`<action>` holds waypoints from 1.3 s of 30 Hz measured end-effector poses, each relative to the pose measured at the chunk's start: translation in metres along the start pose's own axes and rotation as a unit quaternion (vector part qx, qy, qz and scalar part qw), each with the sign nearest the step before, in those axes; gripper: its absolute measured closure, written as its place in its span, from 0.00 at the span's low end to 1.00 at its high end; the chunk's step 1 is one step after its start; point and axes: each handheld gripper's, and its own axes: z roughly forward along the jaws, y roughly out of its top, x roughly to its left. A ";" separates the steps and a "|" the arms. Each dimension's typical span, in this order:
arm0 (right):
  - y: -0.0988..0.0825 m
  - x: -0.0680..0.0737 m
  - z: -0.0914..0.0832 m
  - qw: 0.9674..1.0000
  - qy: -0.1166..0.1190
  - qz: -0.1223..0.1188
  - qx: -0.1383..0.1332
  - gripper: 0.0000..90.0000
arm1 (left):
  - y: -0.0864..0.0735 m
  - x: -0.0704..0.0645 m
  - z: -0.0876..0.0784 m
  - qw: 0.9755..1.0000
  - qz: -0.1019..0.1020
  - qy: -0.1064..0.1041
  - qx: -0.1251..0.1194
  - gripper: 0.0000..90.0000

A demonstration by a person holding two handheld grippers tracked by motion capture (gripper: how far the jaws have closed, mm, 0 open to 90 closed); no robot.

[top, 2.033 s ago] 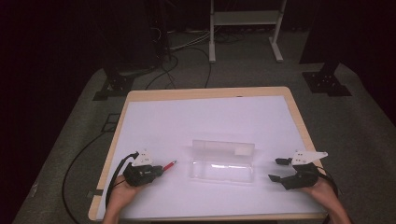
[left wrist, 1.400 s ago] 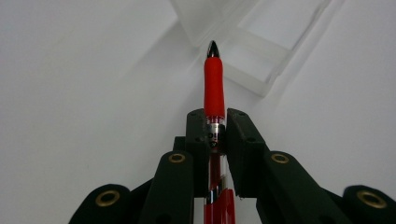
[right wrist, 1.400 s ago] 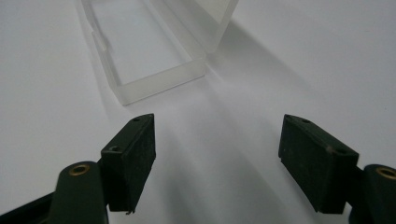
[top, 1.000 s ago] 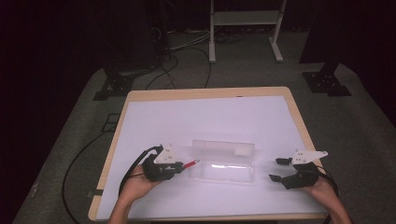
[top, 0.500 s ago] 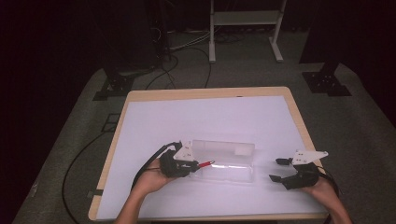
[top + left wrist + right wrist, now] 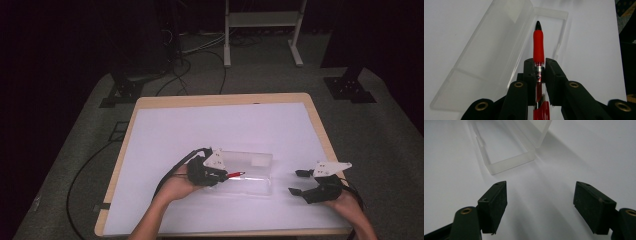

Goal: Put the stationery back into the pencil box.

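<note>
- The red pen point(image 6: 538, 47), light, stiff and smooth, is pinched at its clear barrel by the left gripper point(image 6: 216, 176), over the open clear case point(image 6: 252, 172).
- The right gripper point(image 6: 298, 182) is held spread, beside the case.
- The rubber grip is judged a less slippery hold.

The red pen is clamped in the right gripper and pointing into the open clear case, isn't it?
Not quite: the left gripper clamps the red pen, as the left gripper view shows. It does point into the open clear case. The right gripper is open.
</note>
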 end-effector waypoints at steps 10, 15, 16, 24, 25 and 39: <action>-0.001 0.000 -0.002 1.000 0.001 0.003 0.000 0.30 | 0.015 0.001 0.012 1.000 0.013 -0.013 -0.004 0.88; -0.002 0.000 -0.002 1.000 0.003 0.000 0.001 0.30 | 0.020 0.004 0.019 1.000 0.014 -0.017 -0.005 0.88; -0.002 0.000 -0.002 1.000 0.003 0.000 0.001 0.30 | 0.020 0.004 0.022 1.000 0.013 -0.018 -0.006 0.88; -0.002 0.000 -0.002 1.000 0.004 0.000 0.001 0.30 | 0.025 0.008 0.034 1.000 0.013 -0.026 -0.003 0.88; -0.002 0.000 -0.003 1.000 0.003 0.000 0.001 0.30 | 0.026 0.009 0.035 1.000 0.014 -0.028 -0.004 0.88; 0.001 0.003 -0.004 1.000 0.006 -0.004 -0.006 0.30 | 0.030 0.011 0.053 0.999 0.015 -0.036 0.001 0.88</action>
